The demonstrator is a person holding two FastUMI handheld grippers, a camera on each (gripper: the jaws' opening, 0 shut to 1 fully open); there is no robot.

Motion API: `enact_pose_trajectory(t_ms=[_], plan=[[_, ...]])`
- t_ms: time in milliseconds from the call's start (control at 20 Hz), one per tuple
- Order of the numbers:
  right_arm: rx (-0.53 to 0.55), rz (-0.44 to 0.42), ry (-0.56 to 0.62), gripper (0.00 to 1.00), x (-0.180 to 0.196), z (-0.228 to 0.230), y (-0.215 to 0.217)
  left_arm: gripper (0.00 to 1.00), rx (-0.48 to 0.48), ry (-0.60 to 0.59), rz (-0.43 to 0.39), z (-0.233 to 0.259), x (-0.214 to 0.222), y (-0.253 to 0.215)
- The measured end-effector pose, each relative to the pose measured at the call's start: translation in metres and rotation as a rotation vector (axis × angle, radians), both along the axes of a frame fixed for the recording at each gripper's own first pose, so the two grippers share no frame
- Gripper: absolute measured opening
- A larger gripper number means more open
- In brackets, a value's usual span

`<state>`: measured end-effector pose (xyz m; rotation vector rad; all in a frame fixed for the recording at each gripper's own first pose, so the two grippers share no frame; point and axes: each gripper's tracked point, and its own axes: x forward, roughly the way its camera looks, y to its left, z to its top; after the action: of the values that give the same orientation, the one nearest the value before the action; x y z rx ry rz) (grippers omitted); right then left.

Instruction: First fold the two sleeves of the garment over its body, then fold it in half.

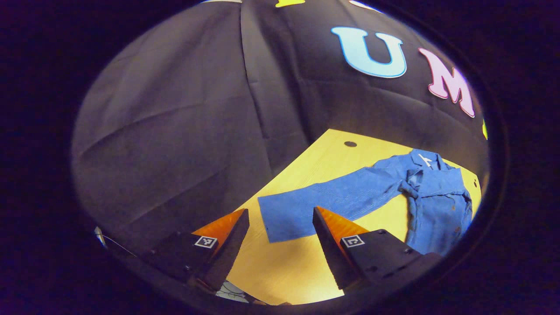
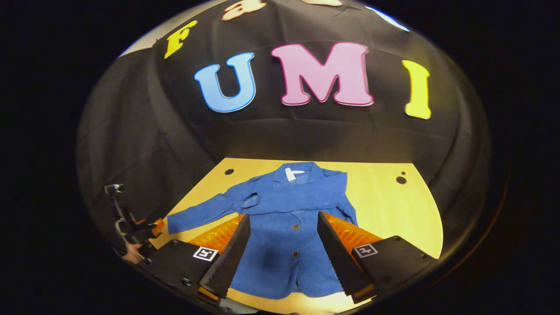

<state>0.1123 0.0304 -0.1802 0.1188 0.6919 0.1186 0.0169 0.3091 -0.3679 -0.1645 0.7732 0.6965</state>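
A blue button-up jacket lies flat on the yellow wooden table, collar toward the wall. One sleeve lies folded across the chest. The other sleeve stretches straight out to the side, and its cuff rests on the table just beyond my left gripper, which is open and holds nothing. My right gripper hovers open over the jacket's lower front, with the button placket showing between its fingers. In the right gripper view the left gripper sits at the far left by the outstretched cuff, held by a hand.
The booth's black cloth wall closes off the table's back and left side. Small round holes mark the table's far corners. Bare tabletop lies to the right of the jacket, and more bare wood lies in front of the outstretched sleeve.
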Motion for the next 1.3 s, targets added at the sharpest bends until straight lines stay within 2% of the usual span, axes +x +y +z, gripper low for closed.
enact_pose_trajectory(t_ms=[200, 400, 550, 600, 650, 750, 800, 900, 1150, 1300], plan=[[-0.034, -0.119, -0.003, 0.96, -0.046, 0.03, -0.04, 0.86, -0.126, 0.097, 0.03, -0.046, 0.013, 0.016], [0.015, -0.26, 0.031, 0.96, -0.075, 0.044, -0.062, 0.87, -0.169, 0.146, 0.087, -0.058, 0.019, 0.026], [-0.004, -0.271, 0.016, 0.97, -0.08, 0.05, -0.069, 0.86, -0.234, 0.197, 0.098, -0.073, 0.015, 0.02], [-0.012, -0.265, 0.015, 0.97, -0.082, 0.05, -0.068, 0.86, -0.245, 0.169, 0.102, -0.069, 0.016, 0.017], [-0.012, -0.258, 0.019, 0.97, -0.084, 0.052, -0.066, 0.89, -0.241, 0.175, 0.105, -0.076, 0.021, 0.025], [0.005, -0.246, 0.03, 0.97, -0.089, 0.049, -0.057, 0.81, -0.263, 0.186, 0.105, -0.073, 0.017, 0.019], [0.009, -0.241, 0.036, 0.96, -0.092, 0.047, -0.055, 0.8, -0.275, 0.183, 0.084, -0.071, 0.02, 0.016], [0.025, -0.227, 0.059, 0.97, -0.098, 0.04, -0.05, 0.62, -0.273, 0.177, 0.057, -0.071, 0.026, 0.015], [0.053, -0.223, 0.116, 0.97, -0.115, 0.024, -0.044, 0.06, -0.288, 0.135, 0.036, -0.074, 0.038, 0.011], [0.031, -0.227, 0.092, 0.97, -0.113, 0.026, -0.056, 0.03, -0.315, 0.102, 0.032, -0.075, 0.043, 0.007]])
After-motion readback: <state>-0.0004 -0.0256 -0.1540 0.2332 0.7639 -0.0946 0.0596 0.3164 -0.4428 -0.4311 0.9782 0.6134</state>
